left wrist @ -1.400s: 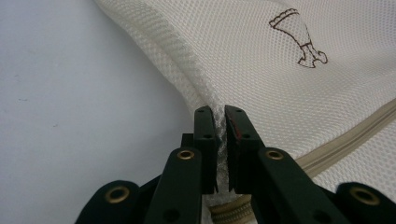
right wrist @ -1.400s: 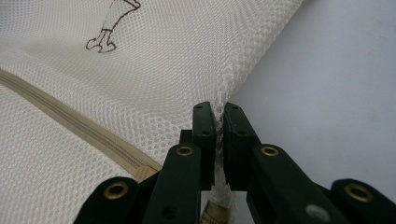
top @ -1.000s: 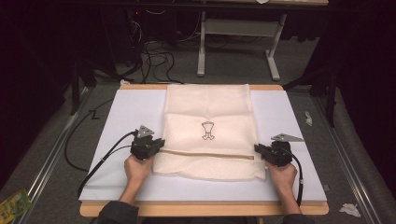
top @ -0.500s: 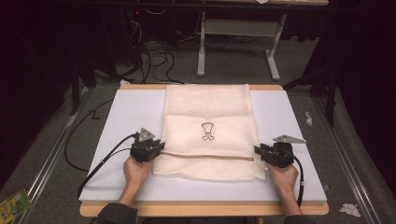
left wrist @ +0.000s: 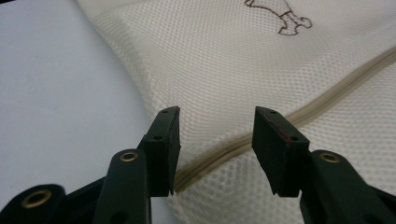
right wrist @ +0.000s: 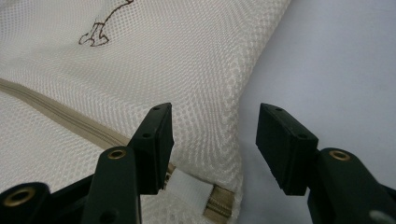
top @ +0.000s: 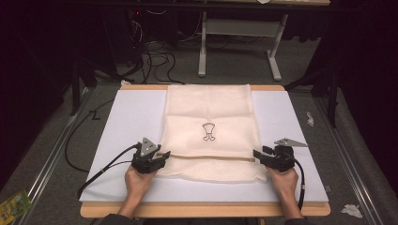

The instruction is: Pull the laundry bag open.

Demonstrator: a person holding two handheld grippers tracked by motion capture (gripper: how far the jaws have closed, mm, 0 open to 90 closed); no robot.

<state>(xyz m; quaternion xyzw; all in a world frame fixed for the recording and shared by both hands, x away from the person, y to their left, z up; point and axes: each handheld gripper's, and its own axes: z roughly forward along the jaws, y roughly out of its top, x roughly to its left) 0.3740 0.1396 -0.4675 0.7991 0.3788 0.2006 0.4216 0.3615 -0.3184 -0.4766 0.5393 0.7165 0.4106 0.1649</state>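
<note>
Letting go looks like the step in hand: both the left gripper (top: pixel 162 155) and right gripper (top: pixel 256 153), jaws just opened and released, flank the mesh bag (top: pixel 210 123) lying mid-frame; next, backing clear of its edges.

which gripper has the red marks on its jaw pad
The left gripper: in its own view one black pad shows red specks along its edge. The right gripper has plain black pads. Both hang open over the cream mesh zip bag.
</note>
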